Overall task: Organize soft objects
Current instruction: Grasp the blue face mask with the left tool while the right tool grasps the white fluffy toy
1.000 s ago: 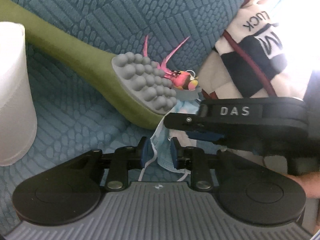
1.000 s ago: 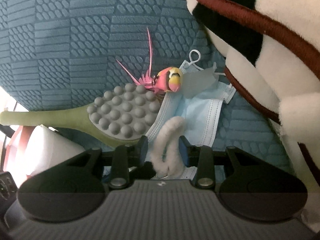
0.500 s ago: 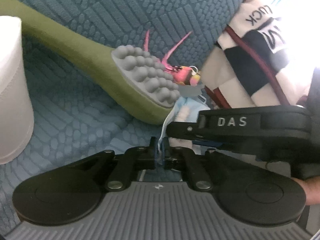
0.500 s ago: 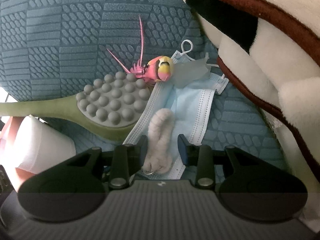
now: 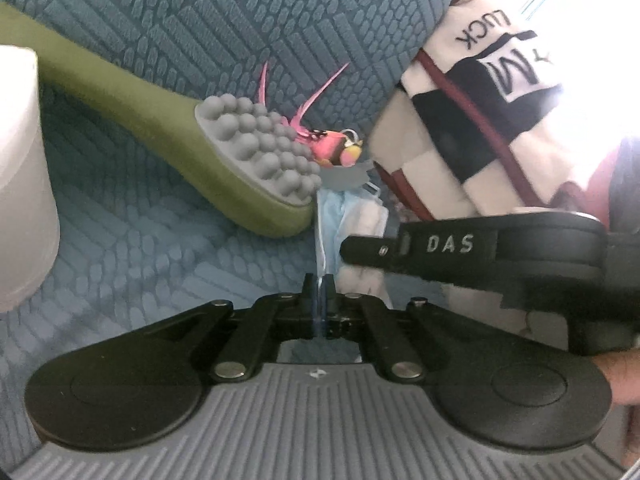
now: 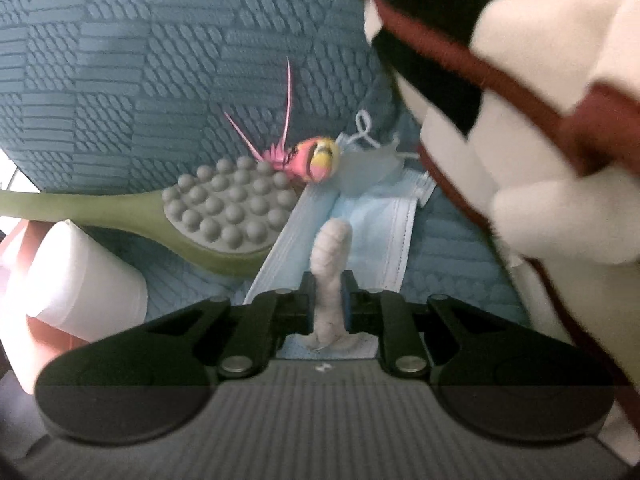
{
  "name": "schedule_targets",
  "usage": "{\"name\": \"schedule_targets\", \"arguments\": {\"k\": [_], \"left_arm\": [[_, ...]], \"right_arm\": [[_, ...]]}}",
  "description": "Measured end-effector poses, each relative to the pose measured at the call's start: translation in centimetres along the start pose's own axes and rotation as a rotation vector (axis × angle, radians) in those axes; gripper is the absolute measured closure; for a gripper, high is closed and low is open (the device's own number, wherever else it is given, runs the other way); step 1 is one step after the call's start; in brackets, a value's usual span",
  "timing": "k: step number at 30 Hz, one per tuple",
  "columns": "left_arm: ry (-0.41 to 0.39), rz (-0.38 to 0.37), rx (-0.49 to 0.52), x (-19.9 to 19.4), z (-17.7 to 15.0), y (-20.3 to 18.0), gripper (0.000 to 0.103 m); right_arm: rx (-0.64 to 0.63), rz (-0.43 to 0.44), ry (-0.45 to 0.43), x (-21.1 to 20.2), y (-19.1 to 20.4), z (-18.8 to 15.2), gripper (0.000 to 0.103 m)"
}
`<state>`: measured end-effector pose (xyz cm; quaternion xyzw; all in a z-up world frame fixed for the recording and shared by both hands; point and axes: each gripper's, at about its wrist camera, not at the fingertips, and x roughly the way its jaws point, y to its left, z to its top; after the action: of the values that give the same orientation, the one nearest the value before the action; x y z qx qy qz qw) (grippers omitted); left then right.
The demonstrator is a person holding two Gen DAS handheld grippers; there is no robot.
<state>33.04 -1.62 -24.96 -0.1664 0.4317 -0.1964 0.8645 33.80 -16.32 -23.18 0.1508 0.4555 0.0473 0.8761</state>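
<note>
Quilted teal cushion (image 5: pixel 168 24), pleated blue mask (image 6: pixel 372 220), fuzzy white strip (image 6: pixel 332 256), nubbed brush (image 6: pixel 228 212).

Long green handle of the grey-knobbed massage brush (image 5: pixel 100 80) cut off at the left edge in both views; white paper roll (image 5: pixel 20 184) cropped at the left. Black, white and maroon plush cushion (image 6: pixel 540 120) smeared by blur, running past the top and right edges. Near end of the pale blue pleated face mask (image 6: pixel 372 220) hidden behind the right gripper (image 6: pixel 329 300)
</note>
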Motion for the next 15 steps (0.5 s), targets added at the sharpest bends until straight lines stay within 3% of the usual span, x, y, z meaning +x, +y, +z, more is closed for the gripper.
{"name": "schedule_targets", "arguments": {"k": [9,15], "left_arm": [[-0.039,-0.024,-0.014,-3.3,-1.3,-0.7,0.102],[-0.01,0.005,-0.078,-2.6,-1.7,0.0,0.1]], "right_arm": [[0.024,0.019,-0.009,-3.2,-1.1,-1.5,0.086],[0.007,0.029,-0.007,-4.1,-0.7,-3.0,0.086]]}}
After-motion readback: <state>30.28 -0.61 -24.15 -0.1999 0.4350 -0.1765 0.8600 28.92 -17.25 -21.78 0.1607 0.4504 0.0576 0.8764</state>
